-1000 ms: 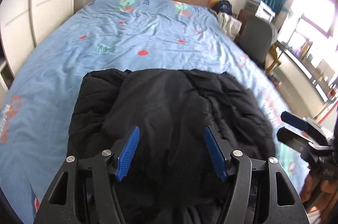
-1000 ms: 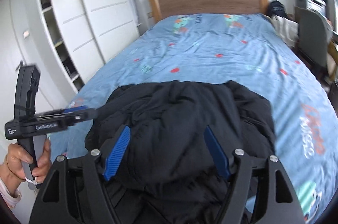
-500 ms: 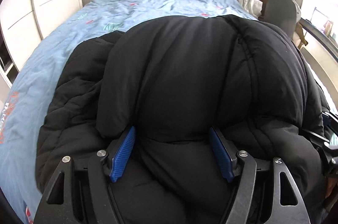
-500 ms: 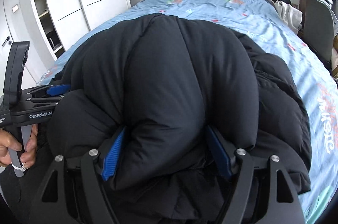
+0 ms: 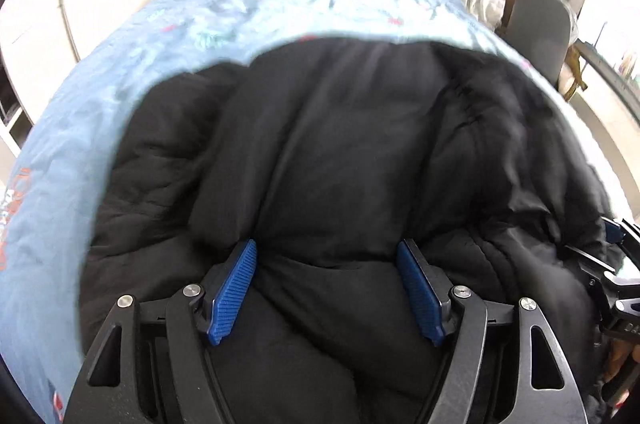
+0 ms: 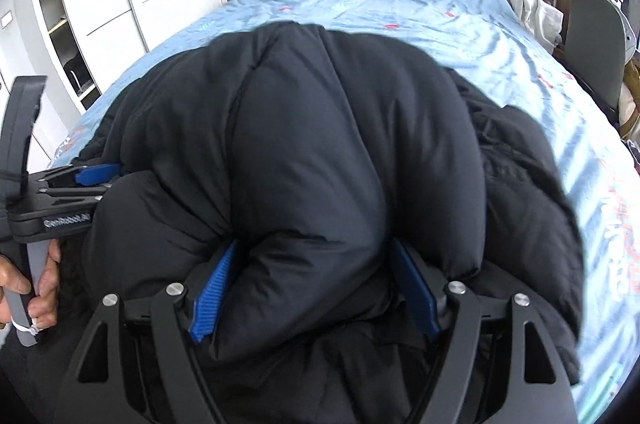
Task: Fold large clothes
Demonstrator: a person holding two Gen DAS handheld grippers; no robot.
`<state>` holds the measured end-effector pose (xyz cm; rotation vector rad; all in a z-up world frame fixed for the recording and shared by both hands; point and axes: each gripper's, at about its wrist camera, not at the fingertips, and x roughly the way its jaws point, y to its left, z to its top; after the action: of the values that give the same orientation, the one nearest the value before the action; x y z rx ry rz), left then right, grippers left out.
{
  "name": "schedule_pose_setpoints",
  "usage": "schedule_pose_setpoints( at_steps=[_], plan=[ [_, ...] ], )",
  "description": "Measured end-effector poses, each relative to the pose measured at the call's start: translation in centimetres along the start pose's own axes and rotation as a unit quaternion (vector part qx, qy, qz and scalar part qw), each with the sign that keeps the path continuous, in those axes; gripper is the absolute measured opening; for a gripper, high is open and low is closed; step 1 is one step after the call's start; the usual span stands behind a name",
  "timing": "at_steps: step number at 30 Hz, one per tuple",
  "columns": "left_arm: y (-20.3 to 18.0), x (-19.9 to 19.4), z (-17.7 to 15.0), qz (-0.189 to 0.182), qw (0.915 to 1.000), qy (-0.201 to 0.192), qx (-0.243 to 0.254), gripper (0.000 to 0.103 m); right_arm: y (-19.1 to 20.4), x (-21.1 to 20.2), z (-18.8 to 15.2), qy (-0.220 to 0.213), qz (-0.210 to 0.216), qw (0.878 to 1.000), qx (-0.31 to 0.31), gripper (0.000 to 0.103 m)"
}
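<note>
Lying bunched at the foot of the bed, the black padded jacket is only partly folded. Left claw straddles a thick roll, pads flanking it; whether they press cannot be told. Right claw is clenched on a bulging fold that swells over its pads. Risk, as judged: springy filling may push the fold open once released, or slip from a shallow bite.
</note>
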<state>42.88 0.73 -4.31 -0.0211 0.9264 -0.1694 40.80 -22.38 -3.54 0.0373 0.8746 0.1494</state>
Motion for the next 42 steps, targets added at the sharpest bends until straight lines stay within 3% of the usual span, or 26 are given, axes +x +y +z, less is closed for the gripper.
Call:
schedule_pose_setpoints(
  at_steps=[4,6,8,10,12,15,20,26,33,42],
  plan=[
    [0.2,-3.5,-1.3,-0.012,0.9993,-0.035,-0.007,0.072,0.0,-3.3,-0.1,-0.032,0.013,0.999,-0.003,0.076],
    [0.2,-2.7,-2.4,-0.01,0.9998,-0.019,-0.005,0.073,0.0,-3.3,-0.6,-0.028,0.016,0.999,-0.006,0.076],
    [0.1,-1.0,-3.7,-0.006,0.9999,0.012,-0.002,0.073,-0.3,-1.9,-1.4,0.002,0.011,1.0,-0.005,0.076],
    [0.2,-1.3,-3.6,-0.006,0.9998,0.014,-0.01,0.073,-1.1,-1.0,-2.0,0.027,0.022,0.999,0.025,0.077],
    [0.5,-2.3,-3.0,-0.013,0.9997,0.015,-0.016,0.073,-1.3,-1.8,-2.1,0.024,0.022,0.999,0.043,0.077],
    [0.3,-4.7,-2.3,-0.007,0.9999,0.003,-0.006,0.073,-1.3,-3.7,-2.2,0.022,0.011,0.999,0.042,0.077],
    [2.8,-10.7,-4.1,-0.005,0.9998,-0.017,-0.008,0.073,-0.9,-9.7,-3.5,0.0,-0.003,0.999,0.051,0.077],
    [7.5,-17.4,-7.4,0.014,0.9991,-0.035,-0.019,0.073,-1.9,-18.8,-8.3,-0.024,-0.027,0.997,0.066,0.077],
    [14.6,-24.6,-10.9,0.071,0.9942,-0.05,-0.063,0.086,-5.9,-27.3,-15.3,-0.039,-0.064,0.991,0.114,0.077],
    [20.4,-28.1,-17.7,0.087,0.9892,-0.032,-0.114,0.087,-7.9,-31.3,-23.2,-0.027,-0.071,0.982,0.17,0.078]
  ],
)
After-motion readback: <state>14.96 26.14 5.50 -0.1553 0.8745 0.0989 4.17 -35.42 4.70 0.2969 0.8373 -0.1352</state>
